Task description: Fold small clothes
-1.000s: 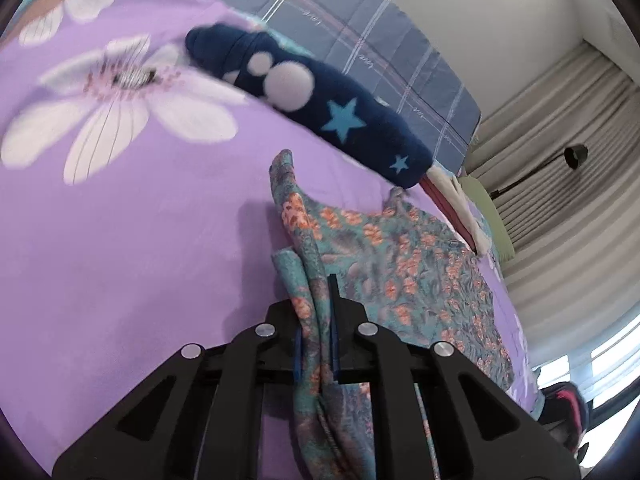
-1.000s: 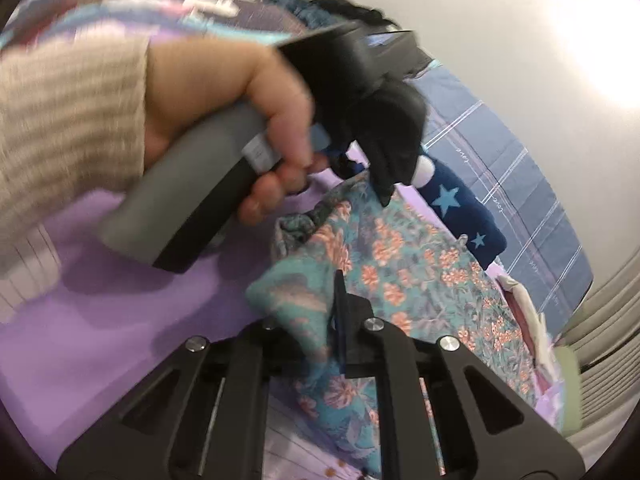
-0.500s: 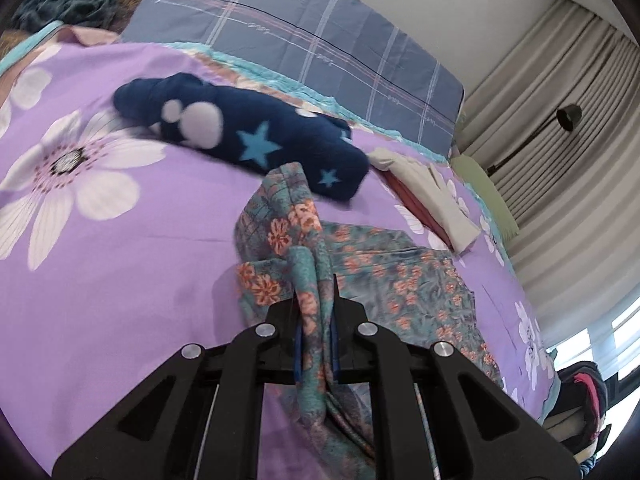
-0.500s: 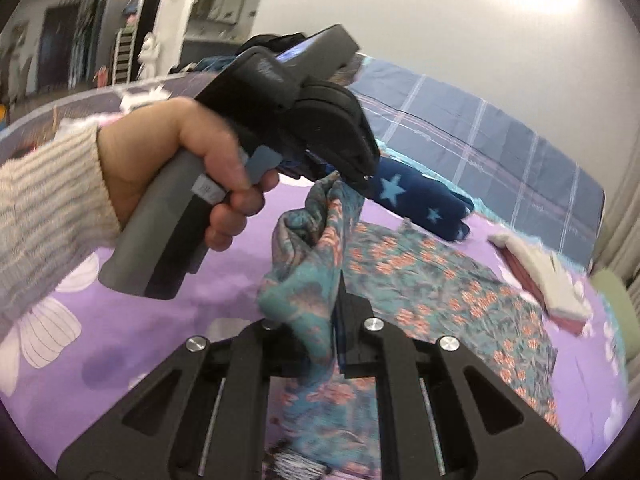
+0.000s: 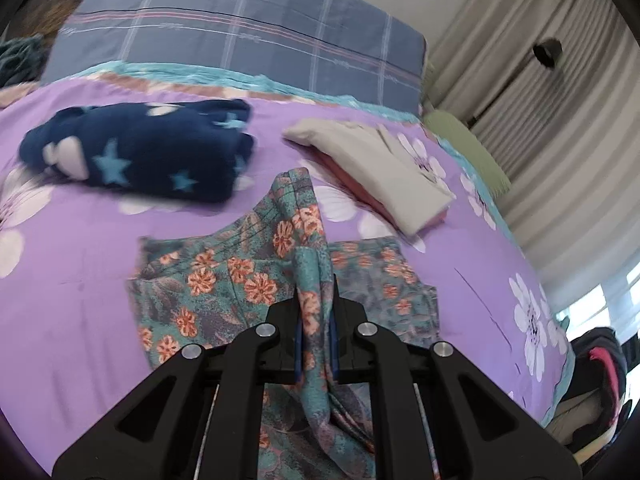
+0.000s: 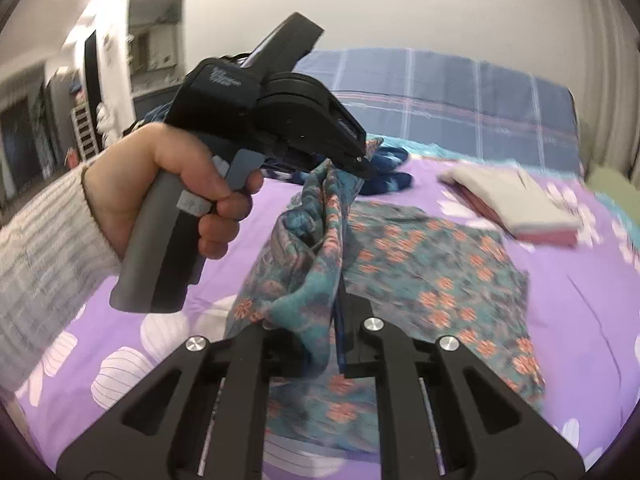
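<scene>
Garment: the floral garment [image 5: 224,280] I am working is thin teal cloth printed with orange flowers and grey-blue leaves; much of it lies spread on the purple bedsheet [image 5: 72,272], and one edge is lifted off the bed into a bunched ridge.
Left claw: my left claw [image 5: 316,312] is clamped nearly closed on a gathered fold of the garment, with the cloth passing between the blue pads and hanging below them.
Right claw: my right claw [image 6: 334,320] is pinched on another bunch of the same cloth, which drapes over its left finger.
Span between claws: in the right wrist view the cloth rises in a twisted ridge from my right claw to the tip of the left claw [image 6: 360,162], held by a hand [image 6: 168,184] in a cream knit sleeve [image 6: 40,248].
Neighbours: a navy star-print bundle [image 5: 140,152] lies beyond the garment to the left, and a folded cream and pink stack [image 5: 372,168] to the right, both apart from it.
Backdrop: a blue plaid pillow [image 5: 248,40] lies at the head of the bed.
</scene>
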### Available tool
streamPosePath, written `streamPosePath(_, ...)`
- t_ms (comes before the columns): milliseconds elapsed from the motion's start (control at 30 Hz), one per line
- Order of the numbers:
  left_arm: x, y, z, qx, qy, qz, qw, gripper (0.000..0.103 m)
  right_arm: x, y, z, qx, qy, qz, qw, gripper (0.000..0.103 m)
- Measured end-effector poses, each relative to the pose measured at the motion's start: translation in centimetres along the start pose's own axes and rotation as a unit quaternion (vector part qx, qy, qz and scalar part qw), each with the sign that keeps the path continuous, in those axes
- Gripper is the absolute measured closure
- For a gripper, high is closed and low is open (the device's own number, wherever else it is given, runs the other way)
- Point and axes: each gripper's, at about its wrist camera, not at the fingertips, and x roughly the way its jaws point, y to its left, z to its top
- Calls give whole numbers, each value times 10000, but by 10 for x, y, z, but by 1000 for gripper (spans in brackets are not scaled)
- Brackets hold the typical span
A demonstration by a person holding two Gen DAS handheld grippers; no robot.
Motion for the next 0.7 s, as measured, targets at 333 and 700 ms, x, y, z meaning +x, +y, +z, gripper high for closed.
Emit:
streamPosePath(333, 61, -77, 5, 573, 405, 121, 9975, 95, -13, -90, -25, 1232, 195, -21, 9922, 93)
streamPosePath(700, 133, -141, -16, 1448, 1021, 845, 9806, 95, -20, -147, -65, 2228, 530, 47, 9734, 93)
